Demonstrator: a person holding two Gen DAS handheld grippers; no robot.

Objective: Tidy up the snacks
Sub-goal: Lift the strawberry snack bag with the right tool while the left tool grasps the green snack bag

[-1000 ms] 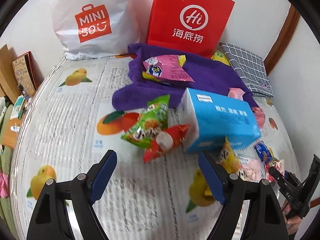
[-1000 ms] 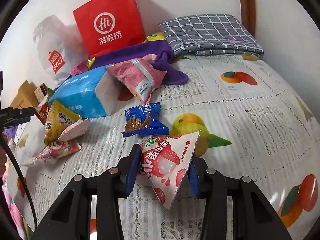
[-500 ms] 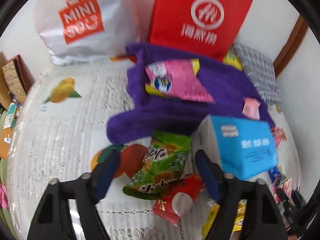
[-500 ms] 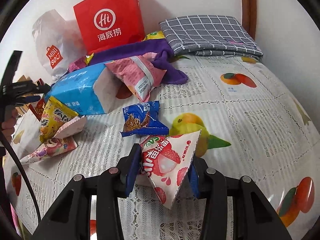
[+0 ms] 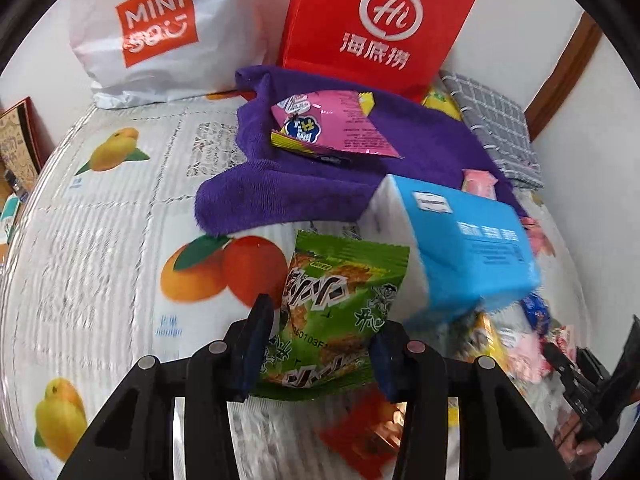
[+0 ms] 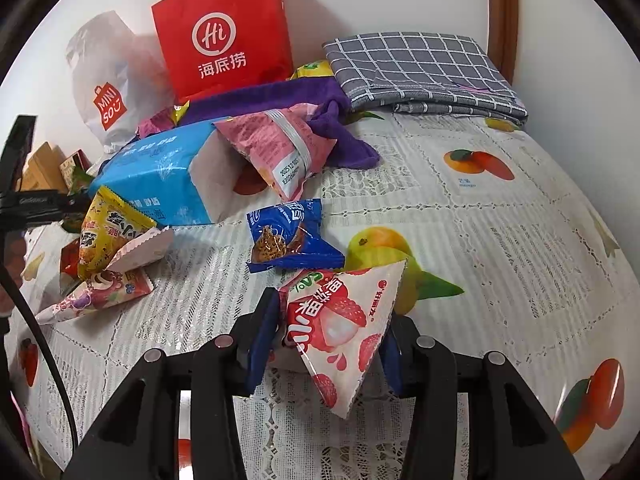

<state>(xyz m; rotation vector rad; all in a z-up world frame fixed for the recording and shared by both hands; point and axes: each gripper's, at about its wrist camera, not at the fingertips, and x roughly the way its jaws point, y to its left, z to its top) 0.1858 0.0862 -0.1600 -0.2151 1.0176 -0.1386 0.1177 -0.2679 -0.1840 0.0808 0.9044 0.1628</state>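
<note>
Two grippers each have a snack between their jaws now. A second ago the left gripper (image 5: 318,344) was wide open over the table with nothing in it. It has come forward and down, and its jaws have just been closing. Now the green snack bag (image 5: 340,312) sits between them, low in the middle of the left picture. The blue pads touch both sides of the bag, so the grab looks made or very nearly made. To the right of the green bag stands the blue tissue pack (image 5: 464,248), just beside it. A red packet (image 5: 360,436) lies below, partly under the gripper. Higher up is the purple towel (image 5: 288,192) with a pink bag (image 5: 336,128) on top.

The right gripper (image 6: 324,336) has not changed. It stays closed tight on the white lychee packet (image 6: 344,320), low in the middle of its picture. Just above lies a blue cookie bag (image 6: 288,236) on the tablecloth (image 6: 500,240).

With both grippers full, I think the next job is to carry these two snacks to one tidy spot. Many more snacks lie loose.
</note>
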